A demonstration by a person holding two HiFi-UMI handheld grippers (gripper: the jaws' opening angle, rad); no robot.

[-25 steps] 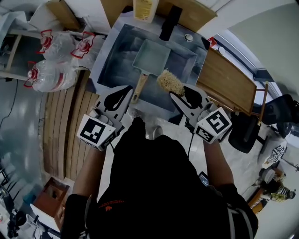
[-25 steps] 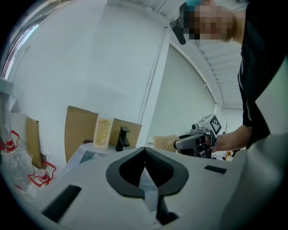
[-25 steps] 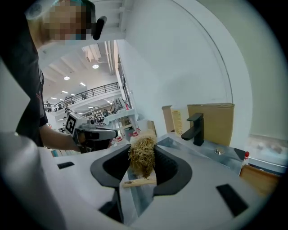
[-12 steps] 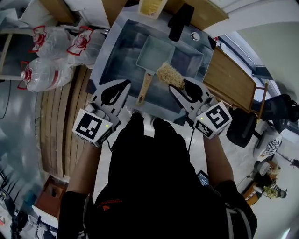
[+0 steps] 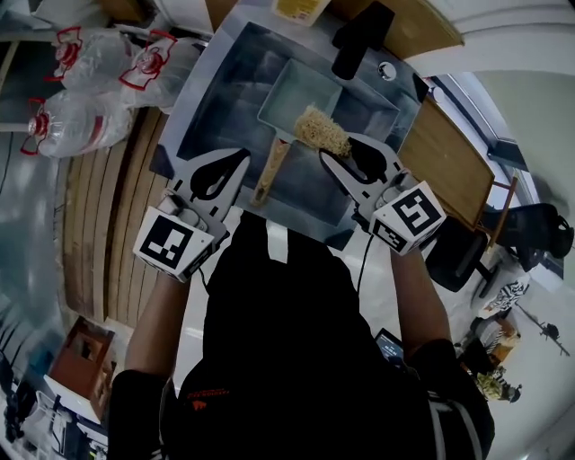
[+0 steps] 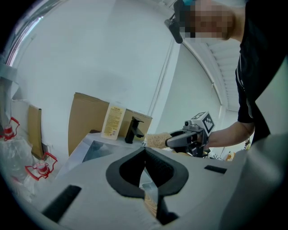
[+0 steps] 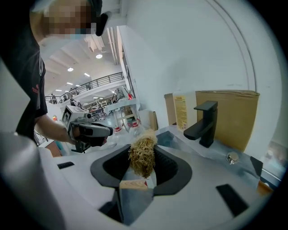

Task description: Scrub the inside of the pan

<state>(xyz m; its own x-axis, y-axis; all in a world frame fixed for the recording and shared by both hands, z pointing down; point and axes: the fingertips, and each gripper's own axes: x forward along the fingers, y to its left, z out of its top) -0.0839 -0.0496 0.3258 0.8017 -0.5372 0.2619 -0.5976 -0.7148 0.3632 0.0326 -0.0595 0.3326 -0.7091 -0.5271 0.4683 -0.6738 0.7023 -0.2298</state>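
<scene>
A pale rectangular pan [image 5: 301, 94] with a wooden handle [image 5: 268, 171] lies in the sink [image 5: 216, 67]. My right gripper [image 5: 334, 153] is shut on a tan fibrous scrubber [image 5: 312, 132], which hangs over the pan's near edge by the handle joint. In the right gripper view the scrubber [image 7: 142, 157] sits between the jaws of that gripper [image 7: 147, 134], and the handle [image 7: 133, 184] shows below. My left gripper [image 5: 241, 160] hovers left of the handle, shut and empty. In its own view the left gripper [image 6: 145, 152] points toward the sink.
A black faucet [image 5: 359, 40] and a yellow-labelled bottle [image 5: 299, 9] stand behind the sink. Bagged plastic bottles [image 5: 90, 117] lie to the left. A wooden board [image 5: 446, 162] flanks the sink on the right, with a black chair [image 5: 530, 225] beyond.
My right gripper has carried the scrubber forward and left, from beside the handle to over the pan's near edge. The left gripper has hardly moved.
</scene>
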